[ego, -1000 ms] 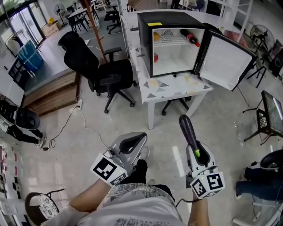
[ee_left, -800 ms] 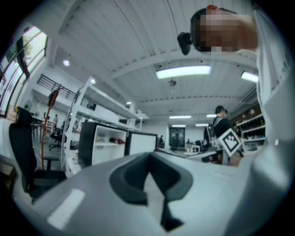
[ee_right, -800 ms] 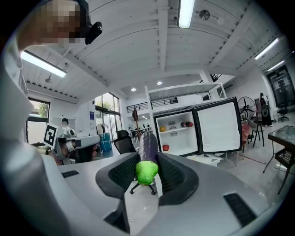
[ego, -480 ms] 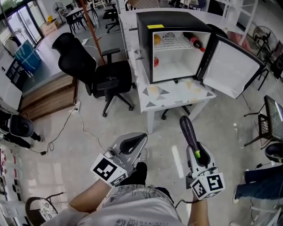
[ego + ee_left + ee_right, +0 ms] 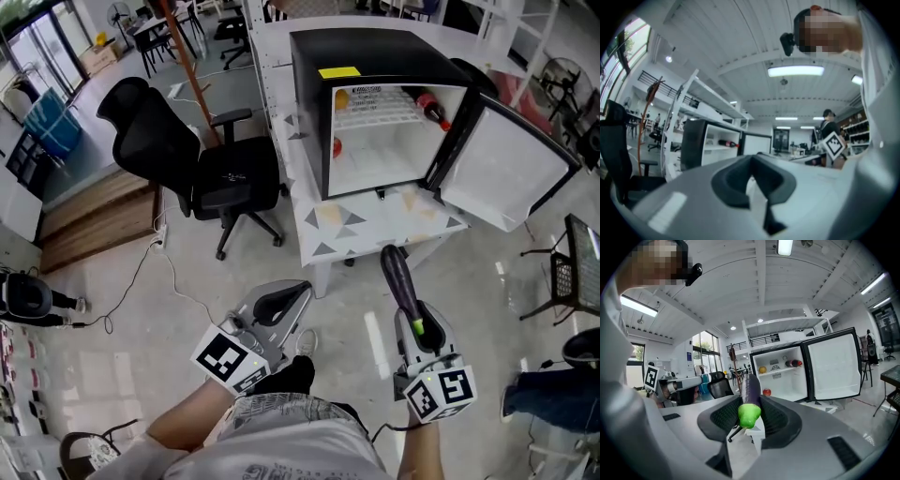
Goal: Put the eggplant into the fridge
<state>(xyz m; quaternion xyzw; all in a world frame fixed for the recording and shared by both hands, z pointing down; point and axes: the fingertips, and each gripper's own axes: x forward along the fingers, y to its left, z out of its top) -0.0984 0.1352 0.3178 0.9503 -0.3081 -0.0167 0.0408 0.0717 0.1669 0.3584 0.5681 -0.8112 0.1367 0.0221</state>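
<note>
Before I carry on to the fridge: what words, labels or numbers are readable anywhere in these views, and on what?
No text reads clearly in any view.
On top of the fridge, the yellow sticker: no print legible.
On the upper shelf, the bottle label: too small.
The blue wall sign: blurred.
Cubes on the left gripper and right gripper: black-and-white square markers only, no words.

Open floor point(image 5: 347, 314) runs unobstructed up to the white counter point(image 5: 352, 225). On it the fridge point(image 5: 375, 52) faces forward, its door point(image 5: 511, 159) swung wide to the right. The lower compartment is mostly bare. A bottle point(image 5: 434, 105) occupies the top shelf. A black office chair point(image 5: 230, 173) crowds the counter's left side.
</note>
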